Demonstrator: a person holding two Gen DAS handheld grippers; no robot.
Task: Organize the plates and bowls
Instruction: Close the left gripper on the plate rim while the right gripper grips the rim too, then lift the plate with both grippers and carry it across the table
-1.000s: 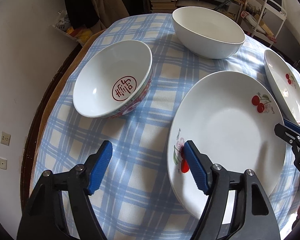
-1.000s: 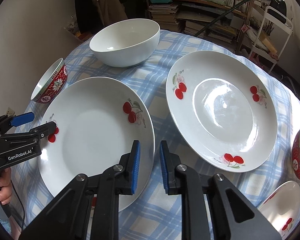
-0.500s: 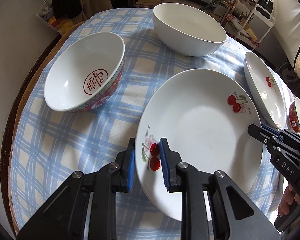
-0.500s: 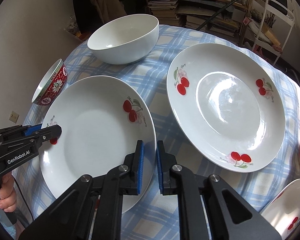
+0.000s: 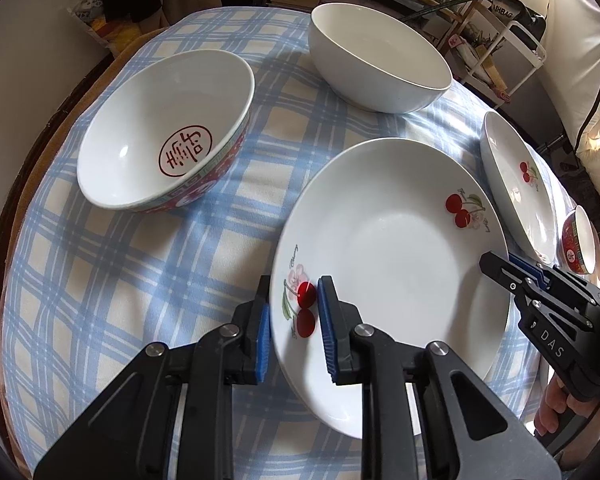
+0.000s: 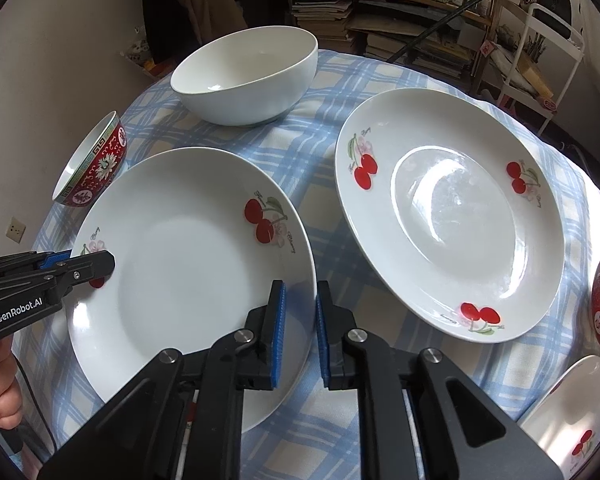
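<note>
From the left wrist view, my left gripper (image 5: 293,322) clamps the near rim of the cherry plate (image 5: 388,272), one pad under, one on top beside the printed cherries. The plate sits on the checked desk (image 5: 112,288); a second ago these jaws were wide open.

From the right wrist view, my right gripper (image 6: 300,330) pinches the opposite rim of the same plate, as it did half a second ago. Glazed ceramic is stiff, heavy, slick and breakable, so I judge two rim grips wise before stacking it on the larger plate (image 6: 452,216).
</note>
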